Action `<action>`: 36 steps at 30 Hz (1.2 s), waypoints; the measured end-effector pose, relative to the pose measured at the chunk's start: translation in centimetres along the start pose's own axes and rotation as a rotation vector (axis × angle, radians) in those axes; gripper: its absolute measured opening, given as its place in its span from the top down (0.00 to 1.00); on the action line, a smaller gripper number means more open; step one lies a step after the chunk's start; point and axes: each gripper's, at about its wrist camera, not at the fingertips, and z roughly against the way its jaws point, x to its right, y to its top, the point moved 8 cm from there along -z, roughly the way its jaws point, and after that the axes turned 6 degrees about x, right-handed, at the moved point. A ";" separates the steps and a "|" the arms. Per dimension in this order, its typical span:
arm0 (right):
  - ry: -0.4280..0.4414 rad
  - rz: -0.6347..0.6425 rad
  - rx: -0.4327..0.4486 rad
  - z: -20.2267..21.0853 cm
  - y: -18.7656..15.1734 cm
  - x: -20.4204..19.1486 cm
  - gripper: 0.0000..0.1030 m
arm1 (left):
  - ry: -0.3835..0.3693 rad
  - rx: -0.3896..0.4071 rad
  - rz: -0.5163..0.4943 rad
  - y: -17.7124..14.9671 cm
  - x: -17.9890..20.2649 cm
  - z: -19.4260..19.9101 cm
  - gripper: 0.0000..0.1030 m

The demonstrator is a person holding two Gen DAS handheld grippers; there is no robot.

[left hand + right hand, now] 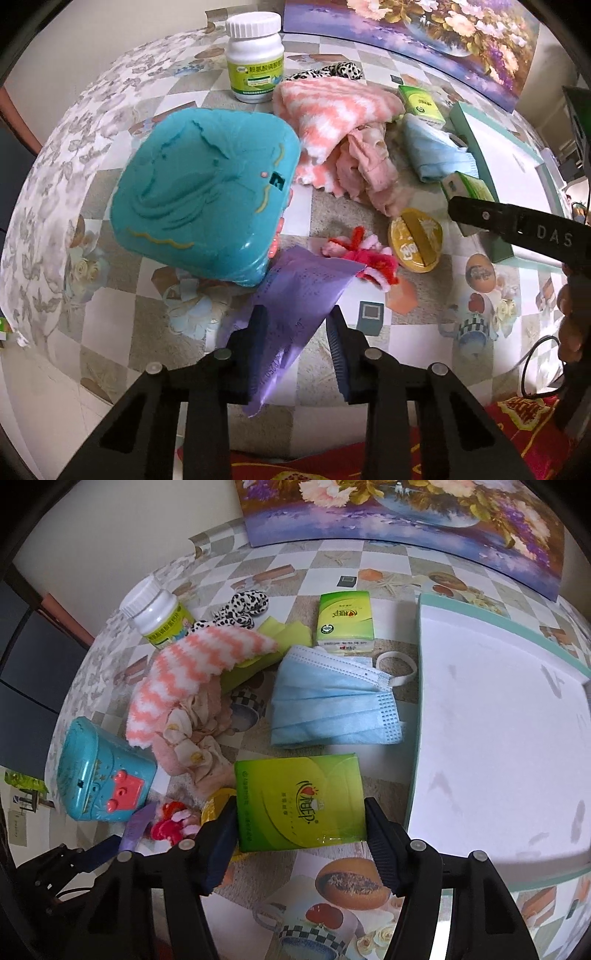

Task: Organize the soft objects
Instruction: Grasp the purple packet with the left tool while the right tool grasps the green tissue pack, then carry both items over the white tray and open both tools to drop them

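Observation:
My left gripper (pixel 297 325) is open, its fingers either side of a purple paper-wrapped bouquet (pixel 295 295) with red and pink pipe-cleaner flowers (pixel 354 258). My right gripper (pixel 301 819) has its pads against both sides of a green tissue pack (pixel 299 805), holding it just above the table. A pink-and-white striped fluffy cloth (pixel 192 668) lies over a pale pink cloth (pixel 195 746). A blue face mask (pixel 332 705) lies in the middle. A second green tissue pack (pixel 343 622) and a leopard-print scrunchie (pixel 240 609) lie further back.
A teal lidded box (pixel 207 192) sits left. A white pill bottle (pixel 255 62) stands at the back. A white tray with a teal rim (pixel 498 720) is on the right. A yellow round tin (pixel 415 240) lies by the bouquet. A flower painting (pixel 406 509) leans behind.

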 end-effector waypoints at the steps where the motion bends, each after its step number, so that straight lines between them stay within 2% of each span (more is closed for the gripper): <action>1: 0.001 -0.001 0.001 0.1 -0.1 0.1 0.35 | -0.003 -0.001 0.005 0.1 0.1 -0.2 0.68; 4: 0.000 -0.003 0.007 0.4 -0.4 0.1 0.35 | -0.007 0.003 0.019 -0.2 0.0 0.0 0.70; 12: 0.006 -0.013 0.025 1.3 -0.5 0.1 0.35 | 0.005 0.038 0.022 -0.3 -0.7 1.9 0.89; 21: 0.018 -0.058 0.073 3.2 0.2 0.9 0.35 | -0.011 0.103 0.014 0.0 -0.8 6.4 0.91; 25: -0.008 -0.099 0.106 4.7 1.0 1.9 0.35 | -0.034 0.169 -0.020 1.9 1.4 9.0 0.91; 29: -0.084 -0.174 0.124 6.0 2.1 4.8 0.35 | -0.070 0.210 -0.055 5.1 5.1 10.5 0.91; 32: -0.138 -0.231 0.138 6.9 2.7 7.5 0.35 | -0.089 0.223 -0.084 7.4 8.4 10.3 0.91; 36: -0.208 -0.324 0.168 8.3 3.7 11.7 0.35 | -0.123 0.204 -0.084 9.7 12.5 8.9 0.91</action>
